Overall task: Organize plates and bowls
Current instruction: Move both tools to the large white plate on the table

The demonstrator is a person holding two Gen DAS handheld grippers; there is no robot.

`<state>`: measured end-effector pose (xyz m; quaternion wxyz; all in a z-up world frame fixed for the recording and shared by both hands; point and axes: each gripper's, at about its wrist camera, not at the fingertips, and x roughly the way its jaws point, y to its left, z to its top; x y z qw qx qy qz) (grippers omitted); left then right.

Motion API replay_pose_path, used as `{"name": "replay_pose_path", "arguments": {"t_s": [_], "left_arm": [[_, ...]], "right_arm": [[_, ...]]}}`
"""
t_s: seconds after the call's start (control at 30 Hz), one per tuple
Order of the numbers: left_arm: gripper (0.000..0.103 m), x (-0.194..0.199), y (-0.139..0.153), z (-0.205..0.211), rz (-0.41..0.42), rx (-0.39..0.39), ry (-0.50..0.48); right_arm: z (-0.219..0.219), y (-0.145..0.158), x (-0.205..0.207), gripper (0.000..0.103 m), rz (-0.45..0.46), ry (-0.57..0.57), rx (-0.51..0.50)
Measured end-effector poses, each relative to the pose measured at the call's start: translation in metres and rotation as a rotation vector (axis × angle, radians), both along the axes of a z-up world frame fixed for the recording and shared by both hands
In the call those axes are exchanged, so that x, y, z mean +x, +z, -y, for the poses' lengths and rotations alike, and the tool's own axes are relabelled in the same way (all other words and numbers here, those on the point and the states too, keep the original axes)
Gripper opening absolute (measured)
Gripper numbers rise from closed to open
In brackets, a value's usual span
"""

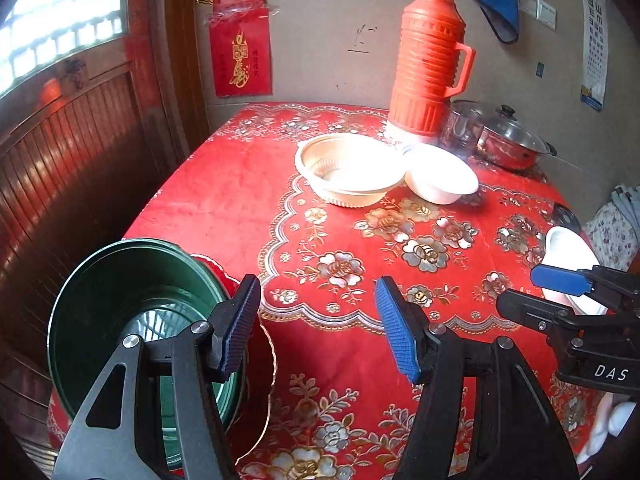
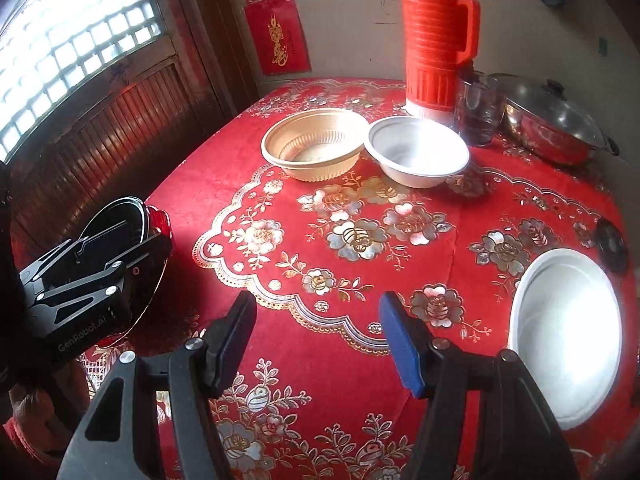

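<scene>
At the far left edge of the table sits a deep, round, dark green bowl (image 1: 132,320) with a glossy, smooth inside, resting on a clear-rimmed red plate (image 1: 256,360) with a scalloped edge that pokes out beside it; the left gripper (image 1: 318,328) hangs over this corner with its ribbed blue pads well apart and nothing between them, the left pad overlapping the green bowl's rim in the picture, though contact cannot be told. The table wears a red velvety cloth (image 1: 224,200) printed with gold scrollwork and silvery flowers. Toward the back, near the middle, stands a shallow round beige plastic bowl (image 1: 348,170) with a fluted wall, and touching its right side a plain white smooth bowl (image 1: 440,180). Behind them rises a tall orange-red ribbed plastic thermos flask (image 1: 428,64) with a loop handle and a pale cap, then a clear glass cup (image 2: 478,110), then a shiny steel pot (image 2: 552,124) with a knobbed glass lid. At the right edge lies a wide, shallow white plate (image 2: 568,332) with a raised rim. The right gripper (image 2: 320,340) hovers above the cloth just left of that plate, its jaws spread and empty.
</scene>
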<state>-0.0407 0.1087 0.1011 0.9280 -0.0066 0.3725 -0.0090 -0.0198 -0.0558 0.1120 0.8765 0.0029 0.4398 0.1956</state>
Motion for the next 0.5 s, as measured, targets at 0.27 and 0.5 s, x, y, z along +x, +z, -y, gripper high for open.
{"name": "replay_pose_path", "arguments": {"t_s": [0.27, 0.5], "left_arm": [[0.06, 0.028, 0.0, 0.029, -0.023, -0.01, -0.037], [0.06, 0.051, -0.005, 0.045, -0.059, -0.017, -0.048]], "right_arm": [[0.036, 0.0, 0.018, 0.064, -0.008, -0.079, 0.014], [0.059, 0.003, 0.027, 0.064, -0.004, -0.108, 0.018]]}}
